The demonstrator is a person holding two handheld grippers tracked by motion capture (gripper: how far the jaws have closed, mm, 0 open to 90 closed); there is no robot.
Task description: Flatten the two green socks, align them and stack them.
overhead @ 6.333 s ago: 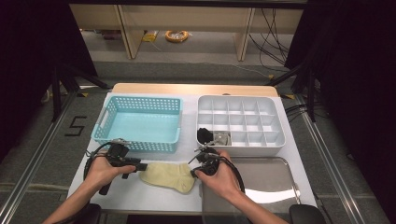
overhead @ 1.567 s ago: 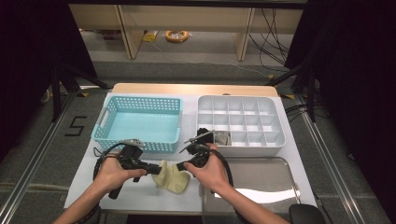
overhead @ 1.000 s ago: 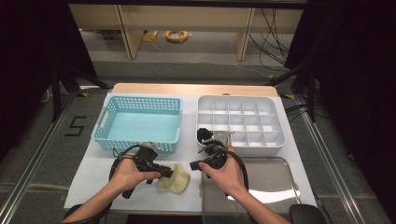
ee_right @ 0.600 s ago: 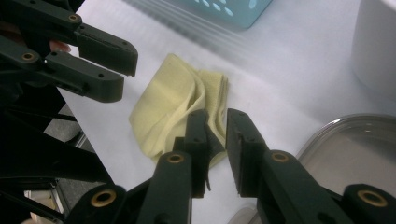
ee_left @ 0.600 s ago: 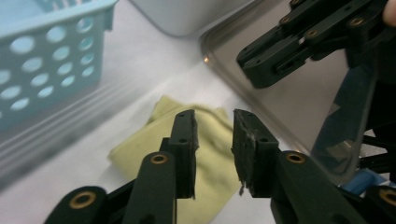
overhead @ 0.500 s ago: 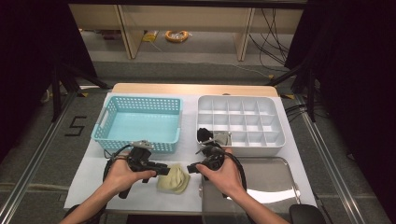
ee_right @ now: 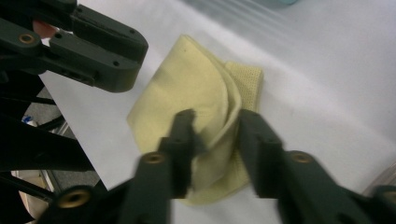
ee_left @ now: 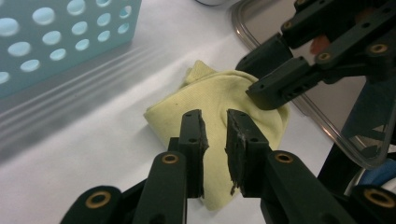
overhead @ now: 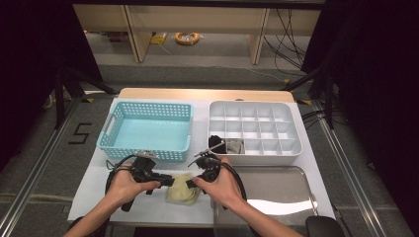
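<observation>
A pale yellow cloth [overhead: 182, 190] lies folded in a small bundle on the white mat, near the front edge. My left gripper [overhead: 170, 181] reaches it from the left. In the left gripper view its jaws [ee_left: 215, 130] hover over the cloth [ee_left: 219, 93], a narrow gap between them after closing a little. My right gripper [overhead: 190, 183] comes in from the right. Its jaws [ee_right: 217, 128] straddle a raised fold of the cloth [ee_right: 196, 88] and have just been closing. They are blurred and stand apart from the fold.
A turquoise basket [overhead: 148, 105] stands at the back left. A white compartment tray [overhead: 254, 103] at the back right holds a dark item [overhead: 216, 144] and a grey rag [overhead: 234, 146]. A shiny metal tray [overhead: 276, 192] lies right of the cloth.
The cloth has gone from lying flat and long to a folded bundle. My right gripper has shifted left onto it in the last half second. My left hand has stayed put.
</observation>
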